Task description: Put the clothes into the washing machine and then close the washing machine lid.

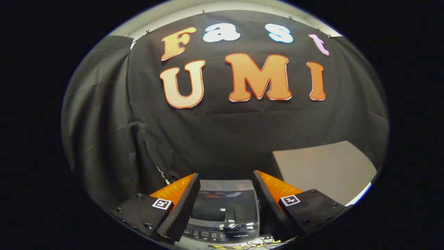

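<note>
A small grey top-loading washing machine [223, 210] sits low, framed between my two fingers and beyond them. Its dark glass lid [222, 205] lies flat and looks shut, with a control panel along the near edge. My gripper [226, 177] is open, fingers spread wide with nothing held between them, well above the machine. I see no clothes.
A grey tabletop [322, 170] extends to the right of the machine, beyond the right finger. Black cloth walls close the back and left. Thin cables [258, 243] lie on the floor in front of the machine.
</note>
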{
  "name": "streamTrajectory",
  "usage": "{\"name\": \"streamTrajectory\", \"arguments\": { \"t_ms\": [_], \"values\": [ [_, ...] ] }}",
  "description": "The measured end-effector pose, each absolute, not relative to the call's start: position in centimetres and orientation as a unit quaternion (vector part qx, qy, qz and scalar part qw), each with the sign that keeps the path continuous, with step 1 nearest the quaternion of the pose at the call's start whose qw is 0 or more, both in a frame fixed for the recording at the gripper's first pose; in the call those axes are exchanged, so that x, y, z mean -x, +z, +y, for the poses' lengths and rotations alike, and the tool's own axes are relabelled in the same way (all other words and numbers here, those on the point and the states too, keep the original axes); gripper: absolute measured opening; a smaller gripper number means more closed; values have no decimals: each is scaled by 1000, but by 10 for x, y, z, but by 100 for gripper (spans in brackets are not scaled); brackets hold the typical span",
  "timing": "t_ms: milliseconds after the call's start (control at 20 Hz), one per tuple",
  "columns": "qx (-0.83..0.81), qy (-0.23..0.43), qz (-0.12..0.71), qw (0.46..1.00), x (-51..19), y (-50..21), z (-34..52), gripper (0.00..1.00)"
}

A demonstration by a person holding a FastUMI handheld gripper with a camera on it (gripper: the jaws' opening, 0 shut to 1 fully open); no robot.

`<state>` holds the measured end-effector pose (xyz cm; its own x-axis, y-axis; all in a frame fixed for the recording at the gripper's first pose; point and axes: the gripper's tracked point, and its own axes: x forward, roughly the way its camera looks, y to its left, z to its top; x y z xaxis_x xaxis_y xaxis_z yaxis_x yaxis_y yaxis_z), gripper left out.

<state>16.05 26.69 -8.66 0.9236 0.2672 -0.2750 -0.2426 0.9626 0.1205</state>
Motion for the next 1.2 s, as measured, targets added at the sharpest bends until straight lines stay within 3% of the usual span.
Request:
{"name": "streamTrajectory", "arguments": {
  "t_ms": [300, 600, 1200],
  "values": [
    [-40, 80, 72, 993, -105, 0, 154, 98],
    [-37, 21, 23, 999, -55, 41, 60, 98],
    [-17, 2, -10, 1000, -29, 51, 15, 98]
  ]
}}
